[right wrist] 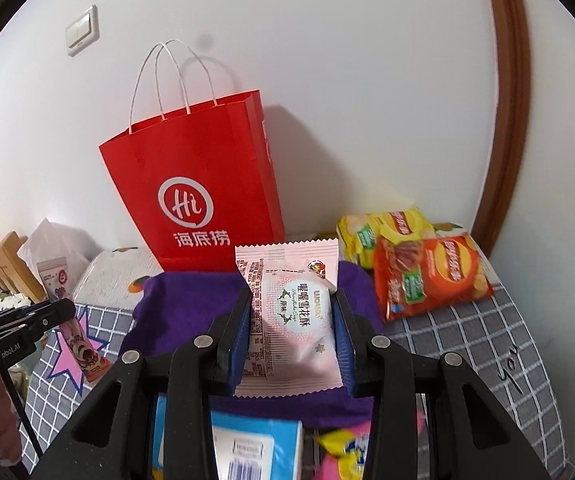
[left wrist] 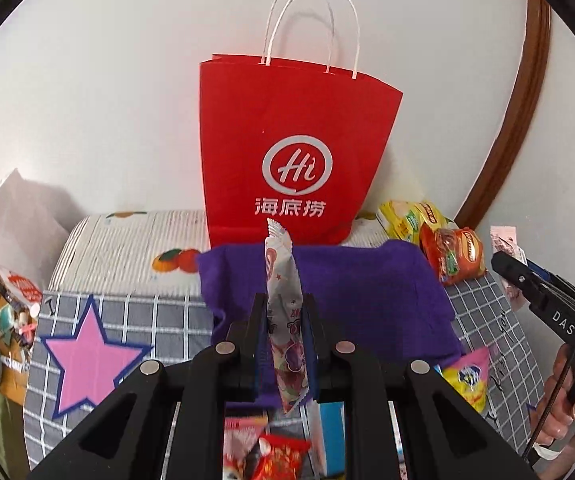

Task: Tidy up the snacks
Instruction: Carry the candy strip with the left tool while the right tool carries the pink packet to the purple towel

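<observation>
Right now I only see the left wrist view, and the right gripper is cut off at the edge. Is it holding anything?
Observer: Yes. The right gripper is shut on a pink packet, with its flat printed face toward the camera.
Operator: What shows below its fingers?
Observer: A blue box with a barcode label.
Operator: Anything on the wall near the bag?
Observer: A light switch, up and left of the red bag.

white wall [right wrist: 367,80], brown door frame [right wrist: 507,100], light switch [right wrist: 82,31]
</observation>
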Motion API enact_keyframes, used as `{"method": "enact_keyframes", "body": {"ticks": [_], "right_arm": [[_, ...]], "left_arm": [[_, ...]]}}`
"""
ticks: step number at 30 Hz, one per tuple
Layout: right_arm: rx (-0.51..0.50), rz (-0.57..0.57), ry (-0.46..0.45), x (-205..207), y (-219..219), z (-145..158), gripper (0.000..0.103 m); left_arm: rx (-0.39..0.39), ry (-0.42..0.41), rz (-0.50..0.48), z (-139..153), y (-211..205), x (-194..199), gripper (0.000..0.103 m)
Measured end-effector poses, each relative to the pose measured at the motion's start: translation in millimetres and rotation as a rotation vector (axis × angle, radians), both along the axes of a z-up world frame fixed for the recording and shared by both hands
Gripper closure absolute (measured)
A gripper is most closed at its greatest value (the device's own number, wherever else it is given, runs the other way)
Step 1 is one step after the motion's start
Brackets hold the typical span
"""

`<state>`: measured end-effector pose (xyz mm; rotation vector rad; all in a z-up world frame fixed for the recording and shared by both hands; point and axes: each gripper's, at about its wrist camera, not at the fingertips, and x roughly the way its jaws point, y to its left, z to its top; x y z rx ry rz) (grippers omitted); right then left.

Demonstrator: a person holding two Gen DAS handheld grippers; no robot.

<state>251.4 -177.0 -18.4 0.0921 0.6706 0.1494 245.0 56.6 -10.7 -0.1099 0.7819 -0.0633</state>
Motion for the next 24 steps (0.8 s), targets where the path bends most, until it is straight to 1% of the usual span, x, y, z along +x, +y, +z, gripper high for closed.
{"method": "enact_keyframes", "body": {"ticks": [3, 7, 11, 14, 15, 17, 21, 24], "right_arm": [[0.004, 0.001, 0.010, 21, 2, -1, 0.065], [0.038, -0.008, 0.025, 48, 2, -2, 0.065], [0.052, -0.005, 0.041, 69, 0, -13, 0.065], [0.054, -0.012, 0.077, 85, -7, -31, 0.065], [0.052, -0.017, 0.109, 93, -10, -39, 0.065], [0.040, -0.023, 0.136, 101, -15, -50, 0.065], [-0.013, -0.025, 0.191, 112, -21, -72, 0.065], [0.001, -0.033, 0.256, 120, -29, -89, 0.065]], "left_arm": [[0.000, 0.011, 0.010, -5, -1, 16, 0.088], [-0.031, 0.036, 0.020, -16, 1, 39, 0.088], [-0.030, 0.076, 0.036, -33, 4, 58, 0.088], [-0.045, 0.110, 0.059, -50, 12, 68, 0.088], [-0.051, 0.117, 0.063, -56, 15, 71, 0.088], [-0.052, 0.142, 0.060, -64, 18, 78, 0.087], [-0.061, 0.163, 0.063, -73, 23, 83, 0.088], [-0.079, 0.178, 0.060, -78, 25, 87, 0.088]]}}
